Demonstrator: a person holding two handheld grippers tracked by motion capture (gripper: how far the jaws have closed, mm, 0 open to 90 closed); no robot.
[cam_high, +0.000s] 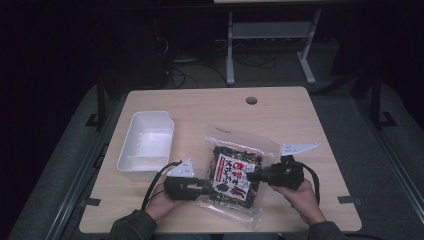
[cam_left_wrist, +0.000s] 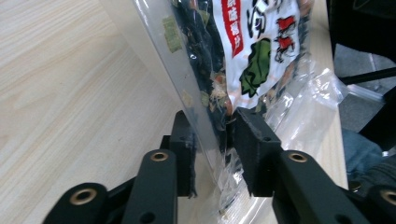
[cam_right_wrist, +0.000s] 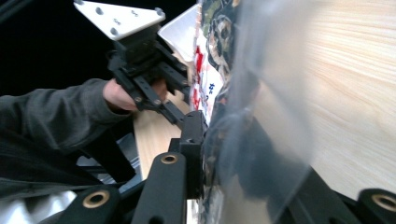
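A clear plastic snack bag (cam_high: 235, 172) with a red, white and green label lies low over the front of the wooden table (cam_high: 200, 107); whether it rests on the wood I cannot tell. My left gripper (cam_high: 207, 189) comes in from the bag's left edge. In the left gripper view the black jaws (cam_left_wrist: 212, 130) pinch the bag (cam_left_wrist: 252, 51) at its lower edge. My right gripper (cam_high: 250, 175) reaches in from the bag's right side. In the right gripper view the bag's film (cam_right_wrist: 261, 93) sits between the jaws (cam_right_wrist: 229, 144) and hides the far jaw.
A white plastic tray (cam_high: 146, 140) stands on the table's left half, close behind the left hand. A round cable hole (cam_high: 251, 100) sits near the far edge. The other gripper (cam_right_wrist: 144, 70) and its sleeve appear in the right gripper view. Dark floor and desk legs lie beyond.
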